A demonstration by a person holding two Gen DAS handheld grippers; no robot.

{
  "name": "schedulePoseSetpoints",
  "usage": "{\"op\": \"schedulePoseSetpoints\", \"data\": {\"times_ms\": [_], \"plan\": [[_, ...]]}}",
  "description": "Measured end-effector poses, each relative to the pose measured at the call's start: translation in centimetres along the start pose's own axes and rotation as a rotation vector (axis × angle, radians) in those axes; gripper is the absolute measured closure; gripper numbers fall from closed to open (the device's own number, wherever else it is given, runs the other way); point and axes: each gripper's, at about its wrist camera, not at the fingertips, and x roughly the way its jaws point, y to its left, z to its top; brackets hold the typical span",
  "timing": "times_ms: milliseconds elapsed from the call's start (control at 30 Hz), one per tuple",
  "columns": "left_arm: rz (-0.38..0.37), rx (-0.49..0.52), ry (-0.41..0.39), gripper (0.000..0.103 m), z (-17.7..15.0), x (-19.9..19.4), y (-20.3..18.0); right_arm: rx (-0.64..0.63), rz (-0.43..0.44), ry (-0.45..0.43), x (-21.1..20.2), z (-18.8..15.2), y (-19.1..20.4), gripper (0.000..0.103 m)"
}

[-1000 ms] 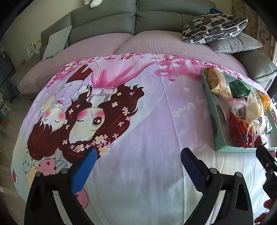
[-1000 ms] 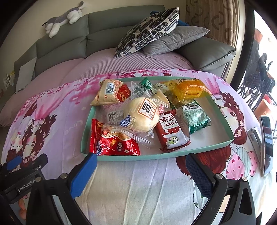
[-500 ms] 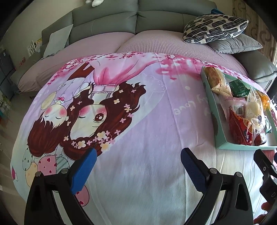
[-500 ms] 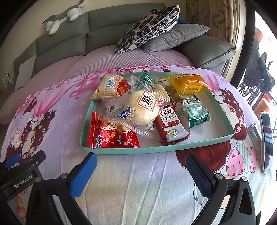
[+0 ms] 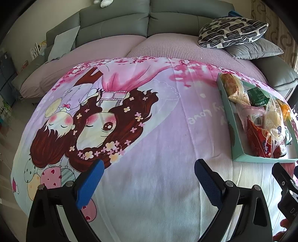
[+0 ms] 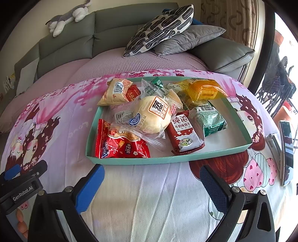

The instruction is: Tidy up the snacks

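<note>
Both grippers (image 5: 149,178) (image 6: 151,181) spread wide, empty.

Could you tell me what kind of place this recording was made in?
Most likely a home living room: a grey sofa with throw pillows, a plush toy on its back, and a cartoon-print blanket bearing a teal tray of snacks.

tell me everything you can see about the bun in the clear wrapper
The bun is round, pale cream and soft-looking, sealed in a crinkly clear plastic wrapper printed with a brown-and-white label and a blue round logo. It lies in the left middle of the teal tray, resting on top of the red snack bag, with its right edge against the dark red biscuit pack. No gripper touches it.
</note>
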Motion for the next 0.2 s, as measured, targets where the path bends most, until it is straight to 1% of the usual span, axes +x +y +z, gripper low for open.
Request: {"op": "schedulePoseSetpoints", "data": {"times_ms": [133,200], "plan": [[0.005,-0.006,-0.014,0.005,0.03,-0.21,0.09,0.001,-0.001,0.001,0.07,-0.03,-0.21,0.0],[-0.005,-0.011,-0.014,0.005,0.08,-0.21,0.23,0.001,-0.002,0.001,0.07,-0.03,-0.21,0.0]]}}
